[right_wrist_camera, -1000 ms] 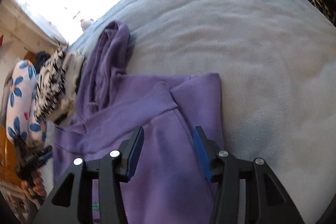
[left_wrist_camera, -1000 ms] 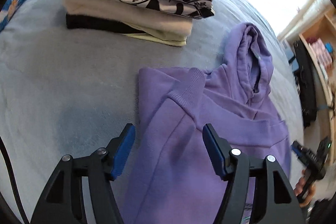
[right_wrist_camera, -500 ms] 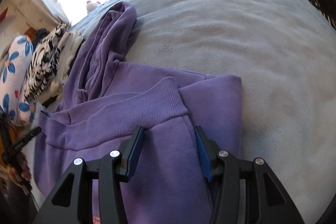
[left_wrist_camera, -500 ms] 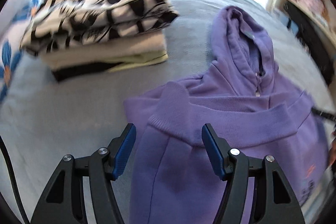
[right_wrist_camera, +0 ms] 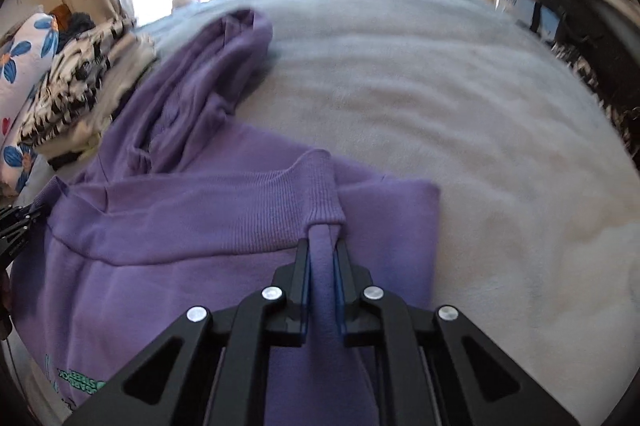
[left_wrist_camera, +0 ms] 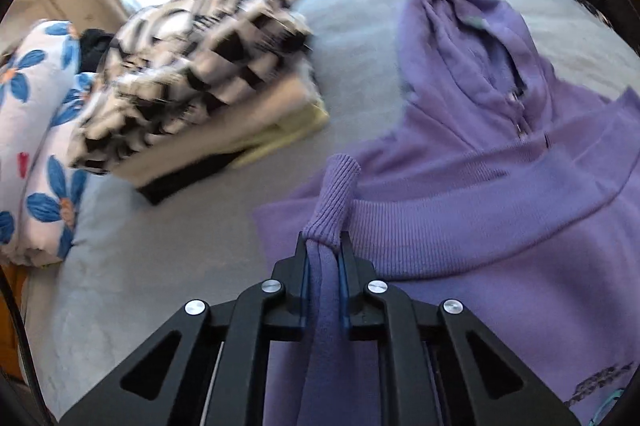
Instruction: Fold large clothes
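Left hand-held gripper (left_wrist_camera: 323, 258) is clamped shut on a bunched fold of the purple hoodie (left_wrist_camera: 500, 234), just below its ribbed hem band. Right hand-held gripper (right_wrist_camera: 322, 258) is likewise pinched tight on a fold of the same garment beneath the ribbed band. Beyond both, the hoodie lies spread on the grey bed (right_wrist_camera: 460, 98), hood pointing toward the far edge. A stack of folded clothes (left_wrist_camera: 200, 66) sits near the bed's far left corner, beside a flowered pillow (left_wrist_camera: 36, 130).
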